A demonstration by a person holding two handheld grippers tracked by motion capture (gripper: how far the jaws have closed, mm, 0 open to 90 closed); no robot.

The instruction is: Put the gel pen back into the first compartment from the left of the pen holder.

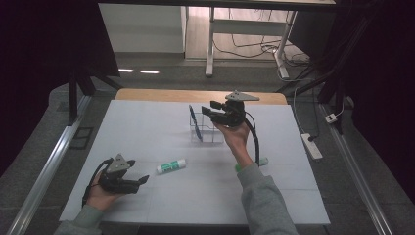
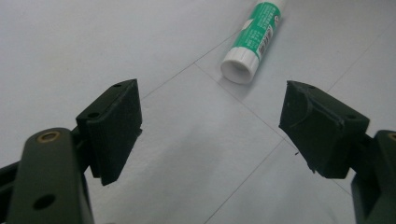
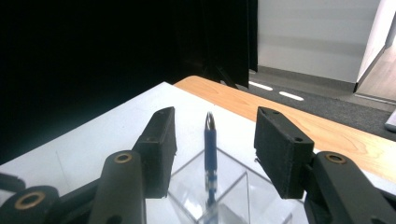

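Note:
A clear plastic holder (image 1: 208, 131) stands at the table's far middle, with a blue pen (image 1: 195, 122) leaning upright in it. My right gripper (image 1: 208, 111) hovers just above the holder, open. In the right gripper view the pen (image 3: 210, 149) stands in the holder (image 3: 229, 189) between and beyond the jaws of my right gripper (image 3: 217, 135), touching neither pad. A green-and-white glue stick (image 1: 171, 166) lies on the table near the front. My left gripper (image 1: 142, 180) rests low to the left of it, open and empty. In the left gripper view the glue stick (image 2: 252, 39) lies ahead of my left gripper (image 2: 210, 126).
The white table top (image 1: 147, 127) has a wooden strip (image 1: 161, 95) along its far edge. A small green item (image 1: 263, 160) lies partly hidden by the right forearm. Dark curtains stand on both sides, and a power strip (image 1: 311, 146) lies on the floor at right.

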